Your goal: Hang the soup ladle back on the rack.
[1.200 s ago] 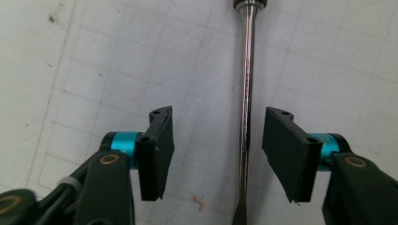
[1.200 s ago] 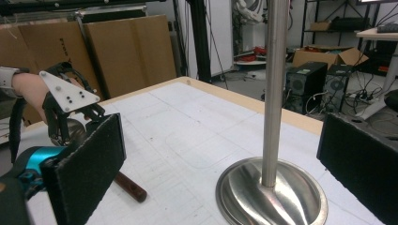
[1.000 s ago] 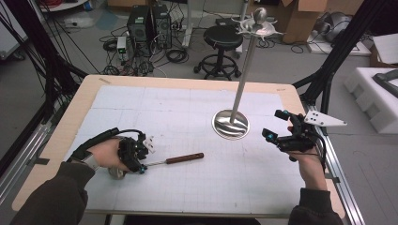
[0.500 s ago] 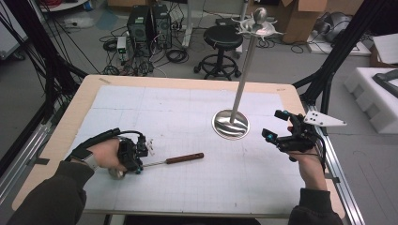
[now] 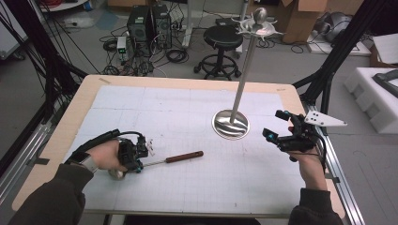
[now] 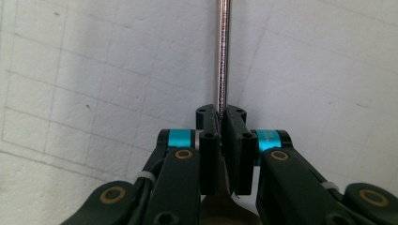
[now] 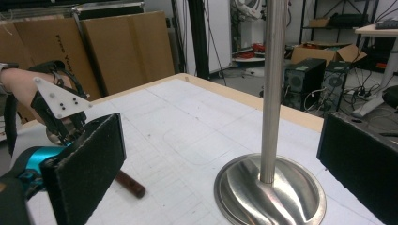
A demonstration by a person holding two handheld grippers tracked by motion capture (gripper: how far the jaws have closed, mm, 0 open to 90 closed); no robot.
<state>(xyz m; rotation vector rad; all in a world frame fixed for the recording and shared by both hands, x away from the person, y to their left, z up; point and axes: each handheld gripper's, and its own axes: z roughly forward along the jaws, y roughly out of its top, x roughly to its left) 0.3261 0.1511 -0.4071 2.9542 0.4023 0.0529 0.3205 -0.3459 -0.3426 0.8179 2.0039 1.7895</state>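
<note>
A long utensil lies on the white mat, its brown wooden handle (image 5: 184, 157) pointing right and its steel shaft (image 6: 221, 56) running into my left gripper (image 5: 136, 158). That gripper is shut on the shaft, just beyond the rounded metal bowl (image 5: 115, 174). A tall steel stand rises from a round base (image 5: 230, 124), with hooks at the top (image 5: 258, 26). My right gripper (image 5: 276, 125) hovers open just right of the base, its pads (image 7: 89, 164) spread wide to either side of the pole (image 7: 272, 93). The handle end (image 7: 131, 183) lies beyond them.
The wooden table edge (image 5: 187, 82) frames the mat. Behind the table are a black stool (image 5: 223, 40), computer towers (image 5: 145, 23), cables and cardboard boxes. White foam blocks (image 5: 375, 89) sit off to the right. Black frame posts stand at both sides.
</note>
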